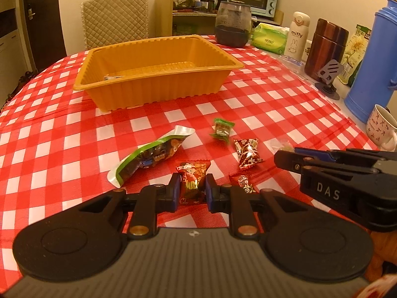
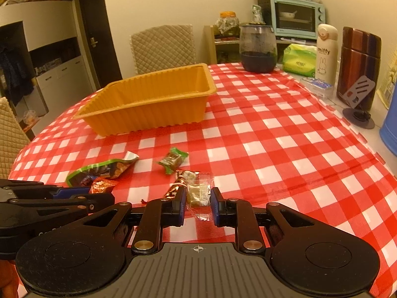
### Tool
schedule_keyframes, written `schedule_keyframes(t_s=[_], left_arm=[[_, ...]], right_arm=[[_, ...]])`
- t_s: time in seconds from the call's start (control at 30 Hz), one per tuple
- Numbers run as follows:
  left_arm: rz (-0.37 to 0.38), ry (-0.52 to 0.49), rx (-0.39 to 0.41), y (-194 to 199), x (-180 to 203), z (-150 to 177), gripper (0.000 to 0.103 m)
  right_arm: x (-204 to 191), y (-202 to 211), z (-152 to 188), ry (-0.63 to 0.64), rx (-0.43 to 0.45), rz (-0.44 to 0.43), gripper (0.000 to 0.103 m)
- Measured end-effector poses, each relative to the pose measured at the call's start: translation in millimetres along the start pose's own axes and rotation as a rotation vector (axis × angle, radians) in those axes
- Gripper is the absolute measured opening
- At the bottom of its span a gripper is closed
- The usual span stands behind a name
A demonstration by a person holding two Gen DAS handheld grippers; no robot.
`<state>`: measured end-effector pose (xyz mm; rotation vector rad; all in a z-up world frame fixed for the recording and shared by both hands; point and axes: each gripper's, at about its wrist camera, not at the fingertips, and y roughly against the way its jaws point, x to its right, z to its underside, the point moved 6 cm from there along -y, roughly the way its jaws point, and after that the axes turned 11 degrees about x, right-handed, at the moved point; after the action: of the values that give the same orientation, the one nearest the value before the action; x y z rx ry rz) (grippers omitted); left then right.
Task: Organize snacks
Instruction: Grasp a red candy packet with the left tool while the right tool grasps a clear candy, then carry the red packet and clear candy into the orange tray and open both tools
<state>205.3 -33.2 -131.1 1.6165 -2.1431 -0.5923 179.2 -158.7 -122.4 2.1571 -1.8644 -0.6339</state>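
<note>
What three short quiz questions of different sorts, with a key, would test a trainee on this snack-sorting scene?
1. True or false: the left claw is shut on a red snack packet.
2. Which packet does the right claw grip? A) the clear packet B) the green candy C) the long green pouch
3. Fill in: the snacks lie on the checked tablecloth in front of the orange ____.

Key: 1 true; 2 A; 3 tray.
</note>
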Motion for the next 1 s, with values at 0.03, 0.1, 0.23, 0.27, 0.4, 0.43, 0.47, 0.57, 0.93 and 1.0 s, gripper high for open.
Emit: schedule_keyframes(t_s=[0.03, 0.1, 0.23, 0.27, 0.4, 0.43, 0.47, 0.57, 0.93, 1.0], left_arm=[[0.0, 0.004, 0.002, 1.5, -0.8, -0.6, 0.018], [-0.004, 0.005, 0.004, 3.7, -1.9, -1.8, 0.018], [-0.009, 0.017, 0.004, 5.7, -5.4, -3.1, 0.018], [-0.01, 0.021, 0.005, 5.9, -6.1, -3.5, 0.018], [-0.013, 0.028, 0.006, 7.4, -7.2, -4.9, 0.018], [-0.012, 0.03, 0.007, 7.7, -7.4, -5.5, 0.018], [-0.011, 0.033, 0.007, 7.7, -7.4, -6.3, 0.018], [-0.01, 0.039, 0.011, 8.8, -7.7, -9.1, 0.019], [-0.012, 0.033, 0.067, 8.7, -17.2, -47.7, 0.018], [-0.014, 0.032, 0.081, 7.5, -20.6, -56.9, 0.018]], right_arm=[[-1.6, 0.6, -0.3, 0.002, 0.001, -0.003, 0.021], [-4.1, 1.4, -0.8, 0.007, 0.004, -0.007, 0.021], [-7.4, 1.9, -1.6, 0.015, 0.007, -0.012, 0.021], [-7.8, 1.6, -1.8, 0.016, 0.007, -0.012, 0.021], [-9.3, 1.8, -3.5, 0.019, 0.01, -0.014, 0.021], [-9.6, 1.7, -4.1, 0.019, 0.011, -0.015, 0.021], [-10.0, 1.8, -4.6, 0.019, 0.013, -0.015, 0.021], [-9.7, 1.4, -9.4, 0.019, 0.022, -0.016, 0.021], [-3.4, -5.9, -44.7, -0.01, 0.061, -0.02, 0.021], [-4.7, -9.1, -51.1, -0.009, 0.064, -0.024, 0.021]])
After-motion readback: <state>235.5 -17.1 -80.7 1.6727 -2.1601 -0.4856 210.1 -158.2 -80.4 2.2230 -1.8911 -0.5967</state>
